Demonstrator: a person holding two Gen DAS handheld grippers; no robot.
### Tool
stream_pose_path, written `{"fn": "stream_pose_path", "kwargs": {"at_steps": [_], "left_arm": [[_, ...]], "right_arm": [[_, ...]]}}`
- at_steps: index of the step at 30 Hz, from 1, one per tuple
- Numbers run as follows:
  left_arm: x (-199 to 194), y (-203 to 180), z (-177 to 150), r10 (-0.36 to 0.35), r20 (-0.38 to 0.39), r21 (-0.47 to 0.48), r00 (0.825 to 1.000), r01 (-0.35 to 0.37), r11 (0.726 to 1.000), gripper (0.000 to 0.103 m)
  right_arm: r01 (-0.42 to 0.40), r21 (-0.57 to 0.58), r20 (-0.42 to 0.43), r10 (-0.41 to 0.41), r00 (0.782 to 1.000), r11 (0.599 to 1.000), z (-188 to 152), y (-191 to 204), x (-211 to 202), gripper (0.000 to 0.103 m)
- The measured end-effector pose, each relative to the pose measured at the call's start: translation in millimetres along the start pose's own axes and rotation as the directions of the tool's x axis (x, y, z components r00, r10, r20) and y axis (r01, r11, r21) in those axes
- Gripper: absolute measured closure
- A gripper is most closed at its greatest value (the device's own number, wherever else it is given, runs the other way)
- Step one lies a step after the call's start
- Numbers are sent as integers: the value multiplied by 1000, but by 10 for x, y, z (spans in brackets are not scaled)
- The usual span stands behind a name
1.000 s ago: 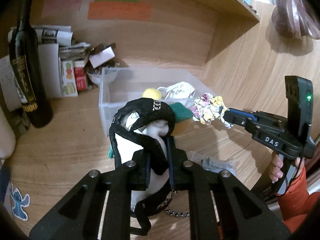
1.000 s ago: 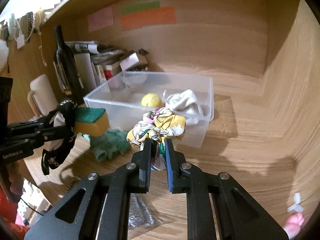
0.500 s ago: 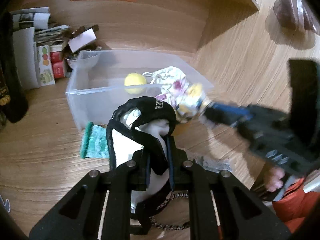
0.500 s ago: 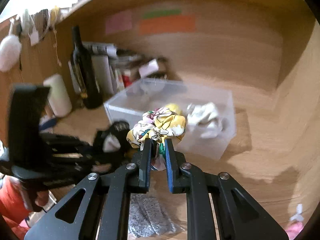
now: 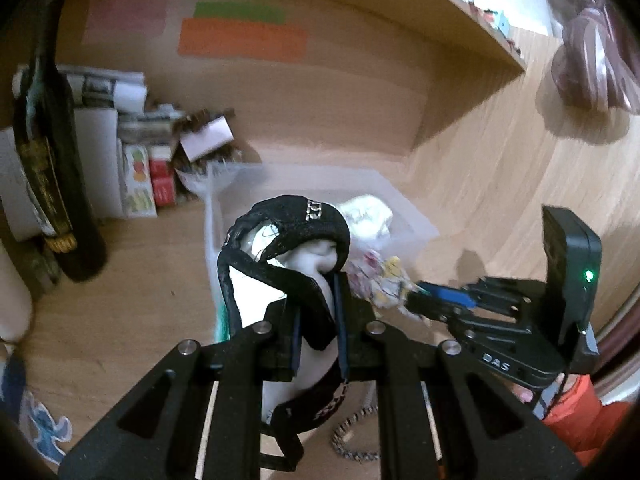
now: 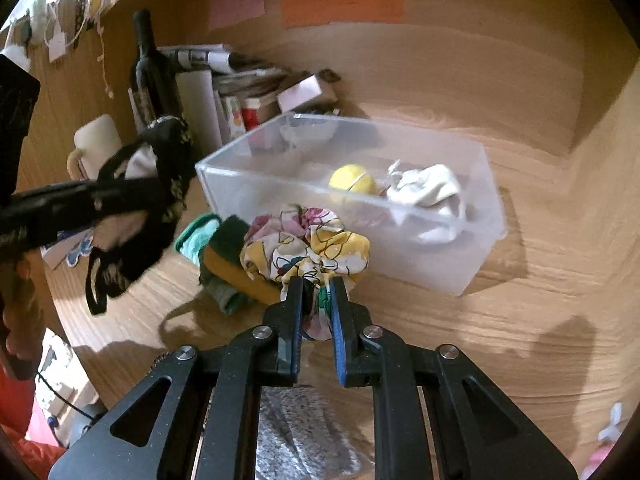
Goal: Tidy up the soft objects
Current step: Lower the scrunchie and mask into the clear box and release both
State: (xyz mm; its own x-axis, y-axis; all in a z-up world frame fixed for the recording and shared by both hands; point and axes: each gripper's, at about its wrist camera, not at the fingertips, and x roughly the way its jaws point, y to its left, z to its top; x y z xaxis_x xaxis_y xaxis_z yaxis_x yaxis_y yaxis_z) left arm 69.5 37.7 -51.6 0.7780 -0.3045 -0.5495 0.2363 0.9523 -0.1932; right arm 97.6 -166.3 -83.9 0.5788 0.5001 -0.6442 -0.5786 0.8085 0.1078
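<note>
Scrunchie (image 6: pixel 306 246) hides sponge (image 6: pixel 236 264) partly — left gripper (image 6: pixel 132 192) blurred.

Left black two-finger gripper (image 5: pixel 316 312): silver screws, blue-edged pads. Right black two-finger gripper (image 6: pixel 316 304): identical; white "DAS" lettering, lit green indicator on rear module. Orange sleeve (image 5: pixel 576 416), bare fingers.

- Wood-grain desk (image 6: pixel 500 320) under everything, same wood on the back wall (image 6: pixel 460 64).
- Pink, green and orange paper strips (image 6: pixel 340 4) stuck up on that wall, ahead.
- Shelf (image 5: pixel 460 12) overhead, up right.
- Dark bottle (image 5: pixel 48 160) and stacked papers (image 6: pixel 200 80) in the far-left corner.
- Warm, dim light.
</note>
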Motion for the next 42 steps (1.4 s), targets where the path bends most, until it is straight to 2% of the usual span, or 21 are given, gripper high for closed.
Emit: {"fn": "stream_pose_path", "kwargs": {"at_steps": [6, 12, 19, 24, 29, 35, 40, 42], "left_arm": [[-74, 40, 296, 24, 68, 17, 997, -25, 1000, 89], [17, 68, 567, 55, 121, 30, 991, -59, 998, 89], [355, 69, 772, 74, 110, 49, 991, -79, 996, 89], [721, 98, 848, 80, 63, 56, 995, -84, 995, 89], [1133, 176, 864, 72, -38, 41, 997, -70, 997, 89], [1531, 273, 818, 70, -170, 22, 983, -67, 997, 89], [1680, 306, 771, 60, -229, 1, 971, -62, 998, 89], [1685, 318, 768, 53, -237, -9, 970, -57, 998, 83]], "right_arm": [[24, 6, 65, -24, 998, 1000, 116, -58, -215, 91], [45, 32, 166, -50, 985, 998, 388, -164, -389, 91], [64, 51, 211, -73, 975, 997, 664, -277, -349, 91], [80, 47, 193, -88, 977, 996, 801, -330, -163, 91], [75, 52, 135, -81, 988, 996, 864, -405, 112, 91], [83, 58, 51, -86, 995, 995, 858, -506, 441, 91], [93, 63, -13, -92, 996, 994, 828, -576, 652, 91], [83, 71, -29, -81, 996, 994, 814, -614, 694, 87]]}}
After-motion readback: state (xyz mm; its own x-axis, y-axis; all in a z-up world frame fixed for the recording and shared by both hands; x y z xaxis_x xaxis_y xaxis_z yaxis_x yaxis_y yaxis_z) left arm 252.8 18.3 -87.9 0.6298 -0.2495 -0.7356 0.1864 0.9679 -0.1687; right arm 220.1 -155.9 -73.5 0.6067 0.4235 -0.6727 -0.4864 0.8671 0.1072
